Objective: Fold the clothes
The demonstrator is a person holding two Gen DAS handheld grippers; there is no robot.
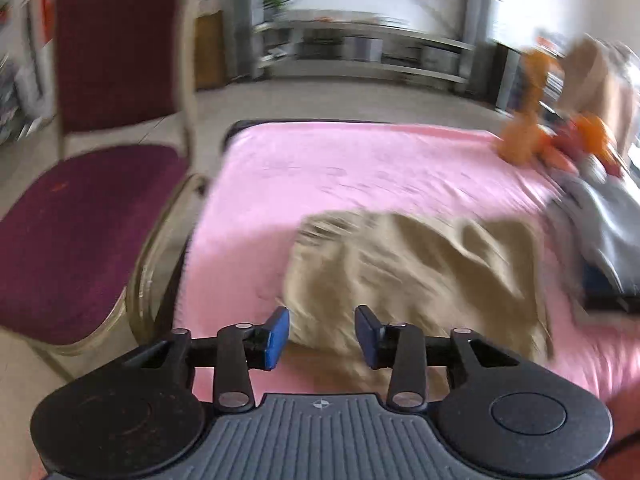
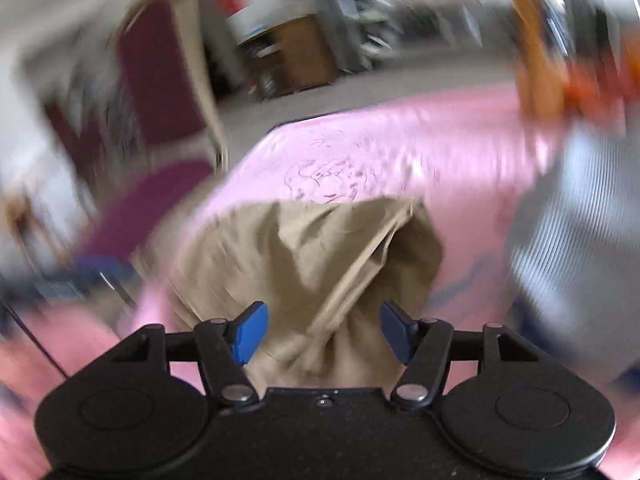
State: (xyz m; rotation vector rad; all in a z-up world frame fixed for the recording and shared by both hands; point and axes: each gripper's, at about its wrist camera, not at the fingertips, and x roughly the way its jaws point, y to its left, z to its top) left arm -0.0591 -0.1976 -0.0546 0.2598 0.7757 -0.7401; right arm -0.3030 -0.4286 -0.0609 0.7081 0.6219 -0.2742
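Note:
A khaki garment (image 1: 412,268) lies bunched and creased on the pink sheet (image 1: 360,160) of the bed. My left gripper (image 1: 322,336) hovers over its near left edge, open, its blue pads (image 1: 277,336) apart and pressing on nothing. In the right wrist view the same khaki garment (image 2: 312,264) fills the middle, and my right gripper (image 2: 323,332) stands open above its near part. The cloth shows in the gap between the right pads (image 2: 251,332), but they do not squeeze it. Both views are blurred.
A maroon chair (image 1: 92,220) stands close by the bed's left side. A grey striped garment (image 1: 600,232) lies at the right edge, with an orange plush toy (image 1: 528,136) behind it. Shelving and a floor lie beyond the pink sheet (image 2: 420,148).

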